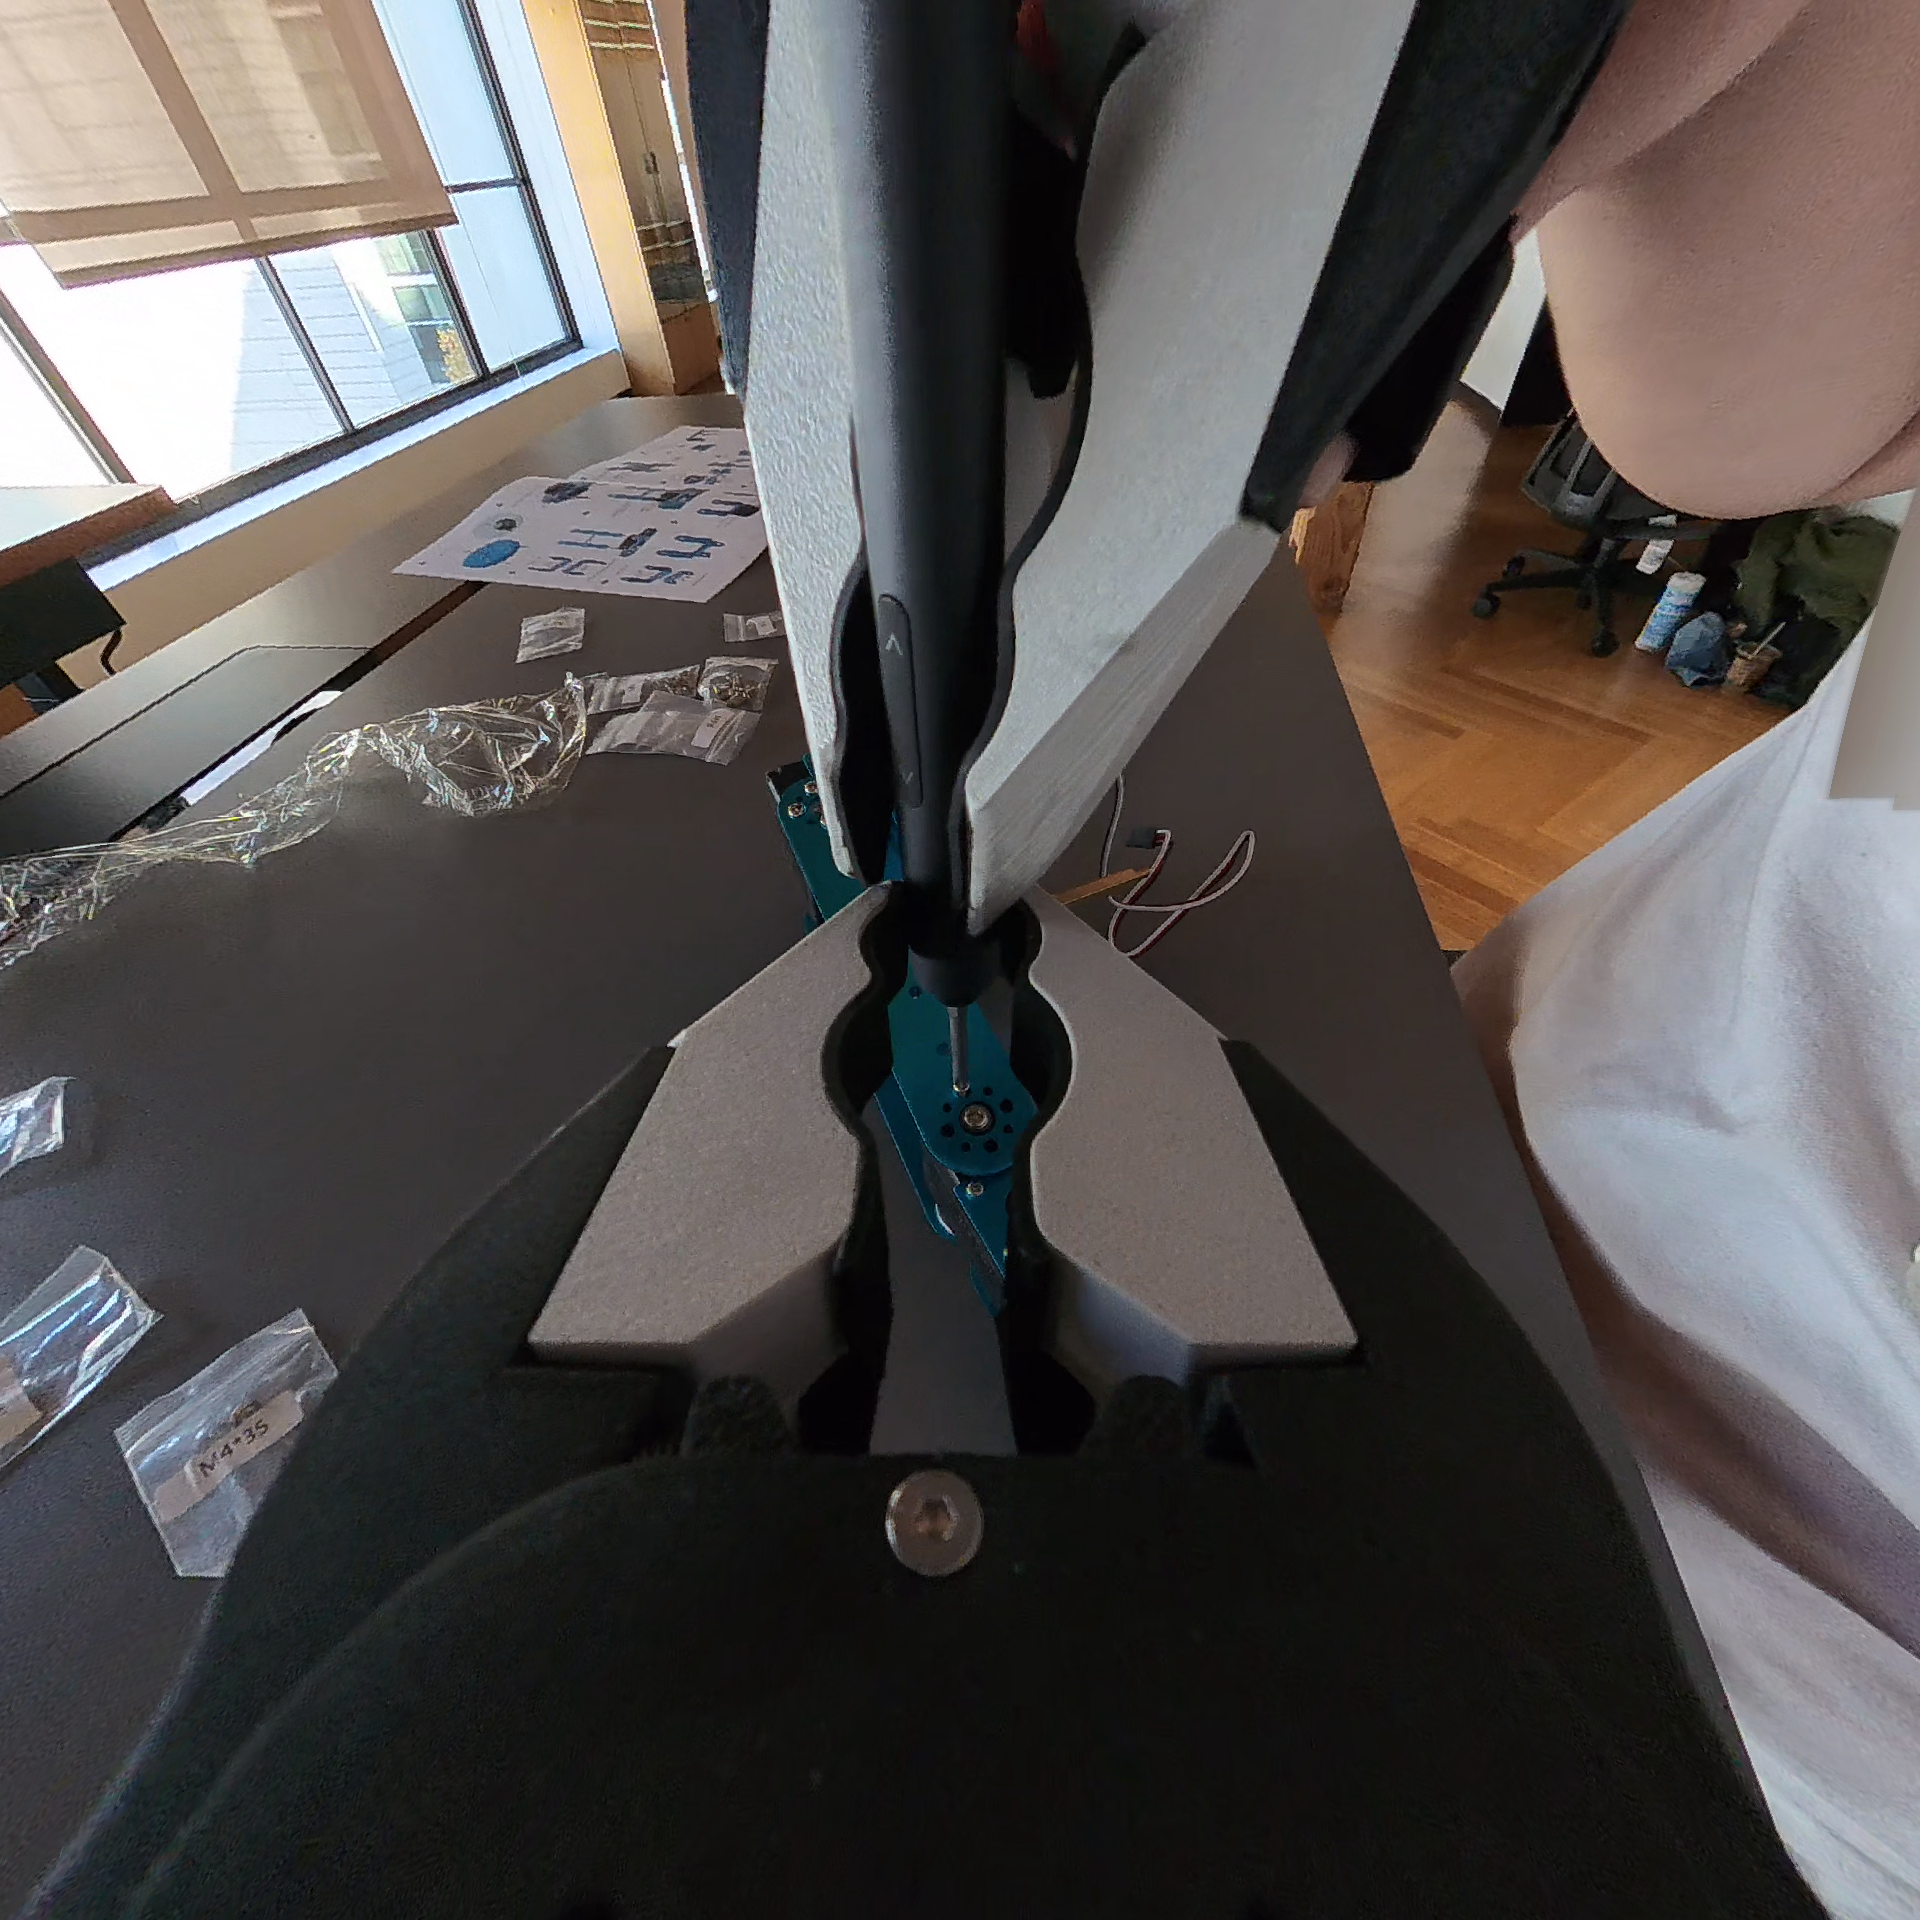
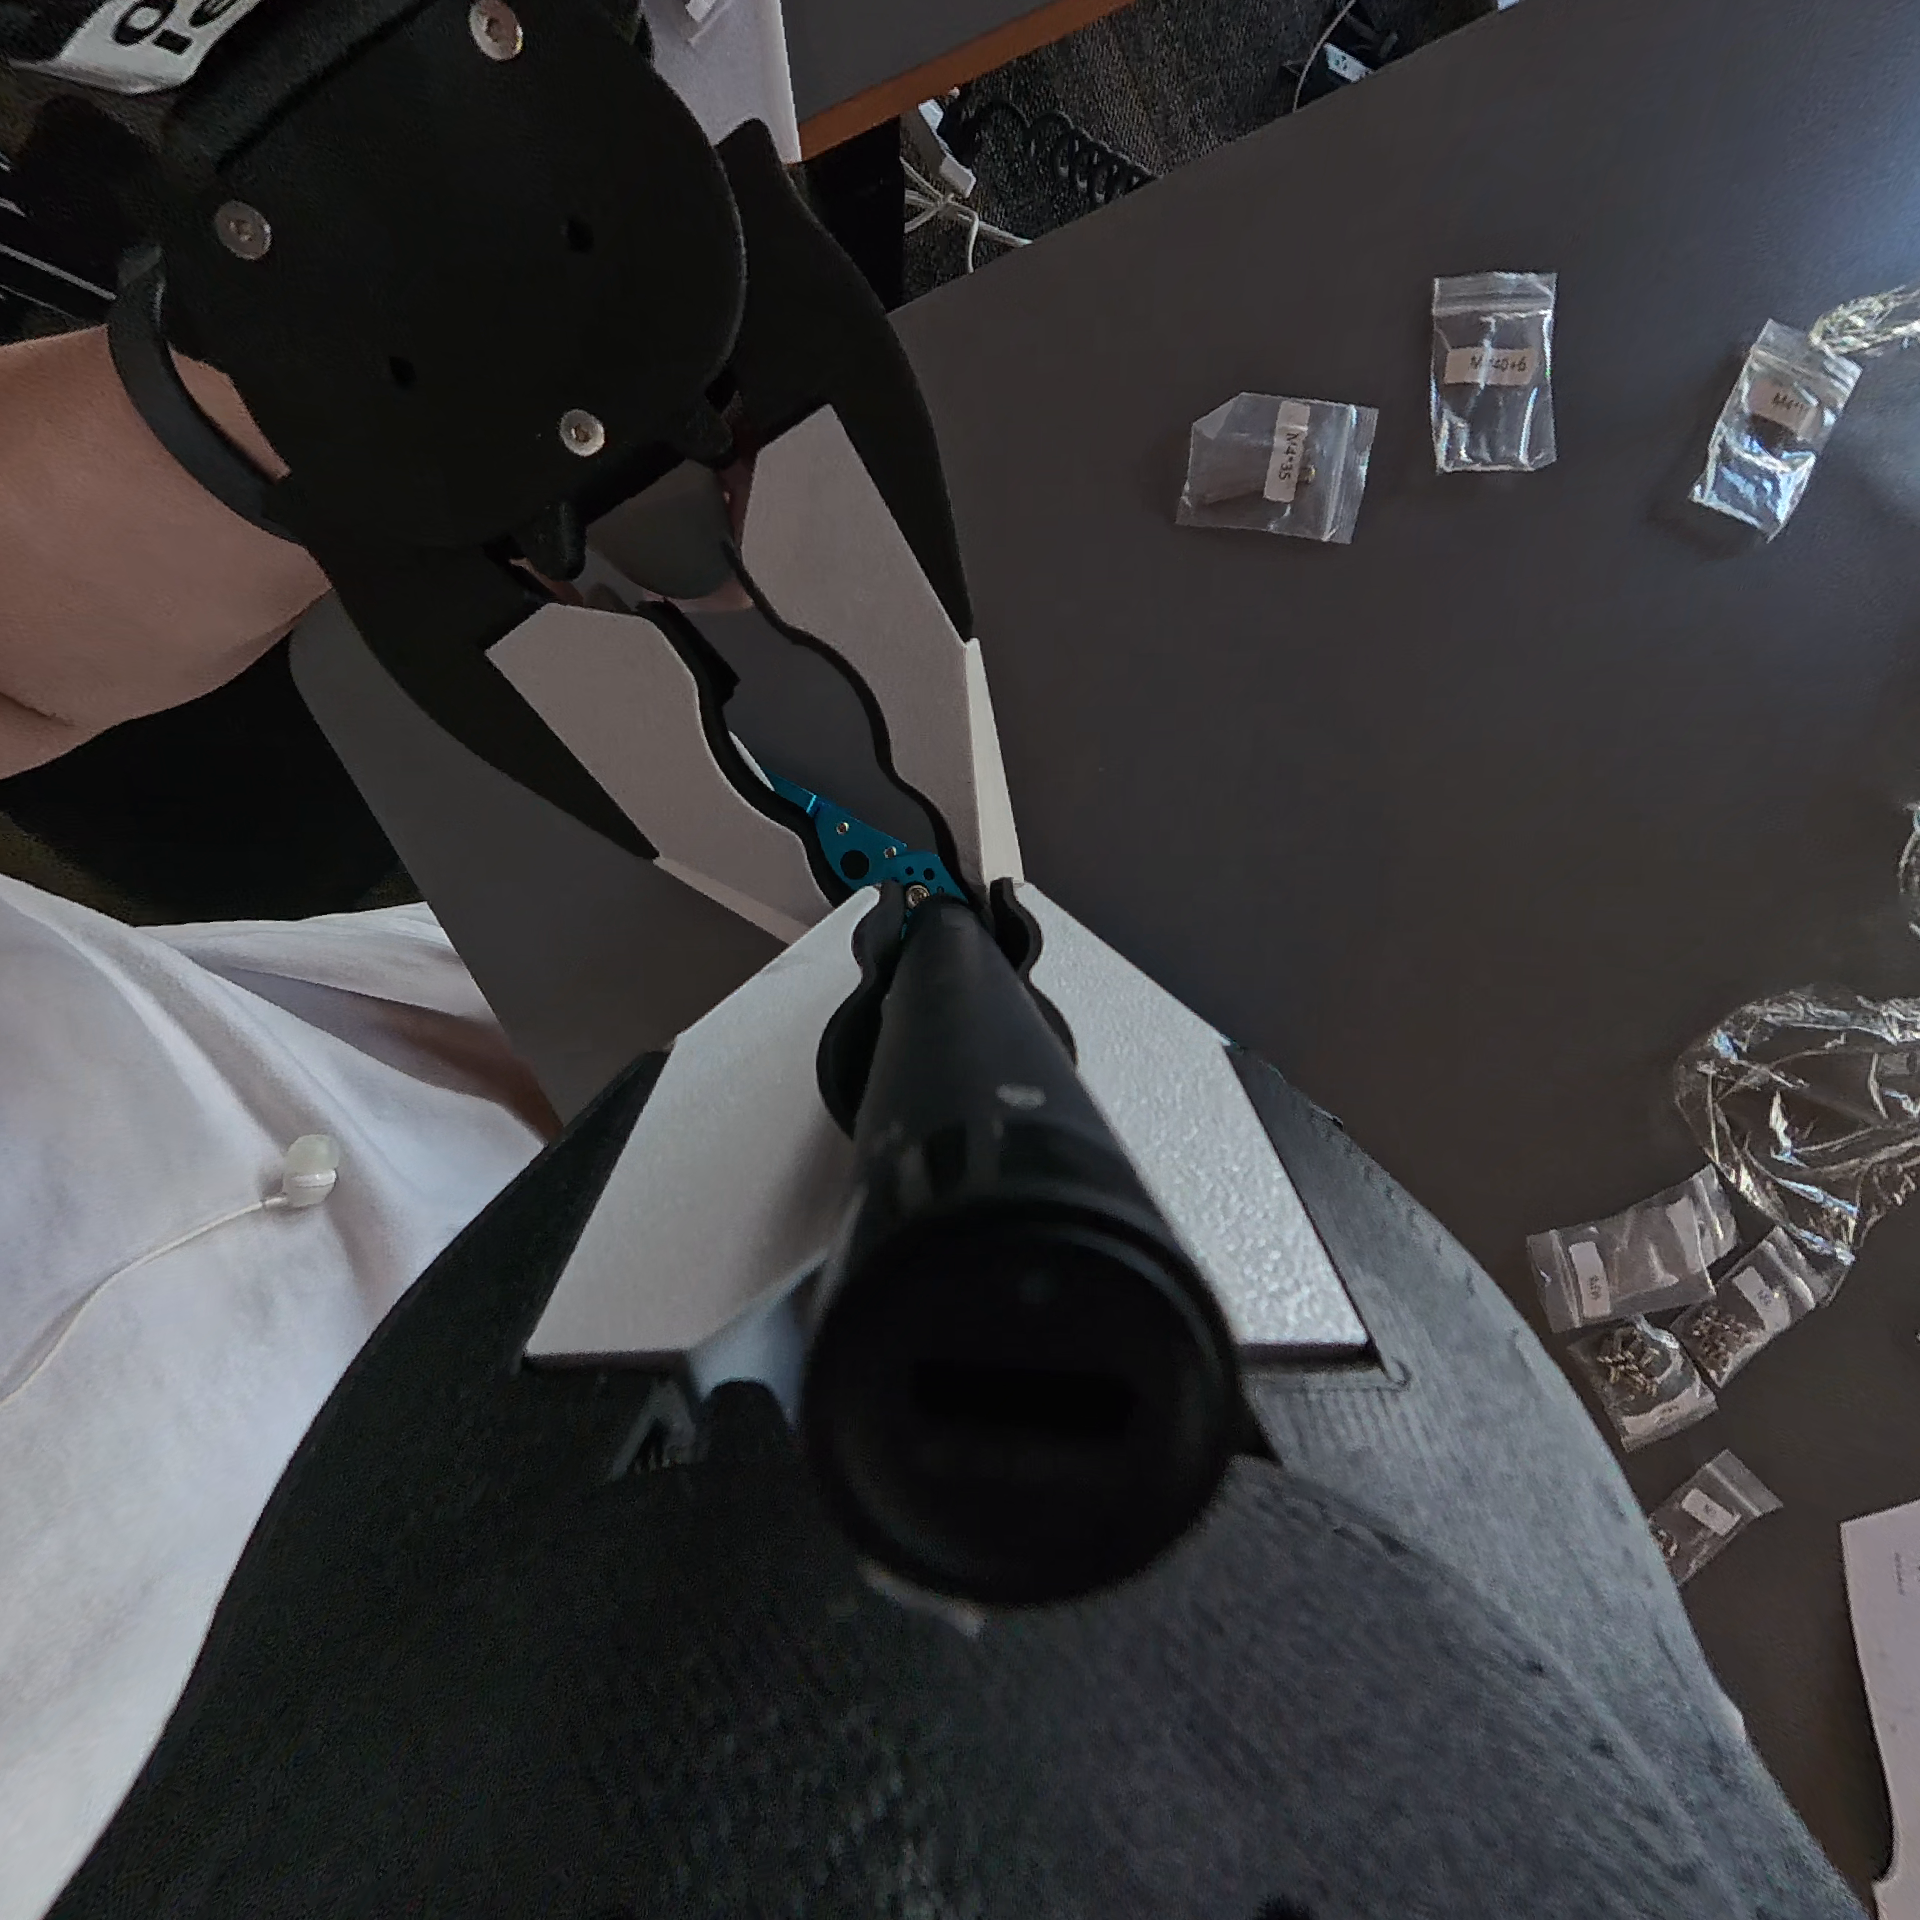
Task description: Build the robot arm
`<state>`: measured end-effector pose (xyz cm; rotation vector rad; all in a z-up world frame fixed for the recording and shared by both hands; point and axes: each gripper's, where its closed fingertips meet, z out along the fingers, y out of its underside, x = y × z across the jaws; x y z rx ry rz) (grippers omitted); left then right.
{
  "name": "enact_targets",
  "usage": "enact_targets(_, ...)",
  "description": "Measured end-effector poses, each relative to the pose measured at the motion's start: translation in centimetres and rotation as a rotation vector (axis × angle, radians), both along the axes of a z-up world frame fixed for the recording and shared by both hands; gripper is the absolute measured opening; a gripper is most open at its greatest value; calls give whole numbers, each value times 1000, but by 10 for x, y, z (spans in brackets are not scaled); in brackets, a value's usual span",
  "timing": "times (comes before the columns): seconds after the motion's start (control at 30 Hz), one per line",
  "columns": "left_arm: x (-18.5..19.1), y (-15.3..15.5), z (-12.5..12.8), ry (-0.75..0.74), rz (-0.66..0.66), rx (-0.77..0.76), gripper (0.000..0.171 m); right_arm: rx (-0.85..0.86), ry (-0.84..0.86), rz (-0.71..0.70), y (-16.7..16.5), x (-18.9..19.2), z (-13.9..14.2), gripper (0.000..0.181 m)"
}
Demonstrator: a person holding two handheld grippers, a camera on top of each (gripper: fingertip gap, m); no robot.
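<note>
My left gripper [image 1: 961,920] is shut on a blue metal bracket [image 1: 966,1138] with a ring of holes, held just above the dark table [image 1: 520,1039]. My right gripper [image 2: 940,904] is shut on a black electric screwdriver [image 2: 966,1091] that lies along its fingers. In the left wrist view the screwdriver [image 1: 925,416] comes down from the top in the right gripper [image 1: 920,883]. Its thin bit [image 1: 958,1044] ends right at a silver screw [image 1: 975,1117] in the bracket. The right wrist view shows the left gripper [image 2: 904,894] from above, with the bracket [image 2: 852,831] between its pads.
Small zip bags of hardware [image 2: 1278,468] and crumpled clear plastic [image 1: 436,758] lie on the table. Printed sheets [image 1: 613,540] lie near the window. A red and white wire [image 1: 1174,894] lies behind the grippers. A person's white shirt [image 1: 1714,1143] is at the table's right edge. My left and right fingertips are right by each other.
</note>
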<state>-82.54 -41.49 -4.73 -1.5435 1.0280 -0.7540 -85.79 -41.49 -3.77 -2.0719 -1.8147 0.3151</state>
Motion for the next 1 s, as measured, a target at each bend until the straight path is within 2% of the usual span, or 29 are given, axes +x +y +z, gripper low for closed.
enact_targets(0.33,-1,-2,0,-16,2,4,16,-31,97,93,-7,-7,18,21)
enact_targets(0.5,-1,-3,0,-12,6,8,16,-48,269,288,-13,-14,48,34)
enact_targets(0.63,-2,-4,0,-11,7,6,16,-88,414,420,-21,-16,74,32)
enact_targets(0.67,-2,-4,0,-11,8,5,16,-97,437,442,-23,-15,79,22)
enact_targets(0.7,-2,-4,0,-12,4,4,16,-86,449,438,-19,-15,82,17)
enact_targets(0.9,-2,-5,0,-14,-7,-6,16,-81,429,361,-17,-17,81,17)
enact_targets(1.0,-3,-5,0,-22,-17,-24,16,-20,421,293,-13,-20,81,17)
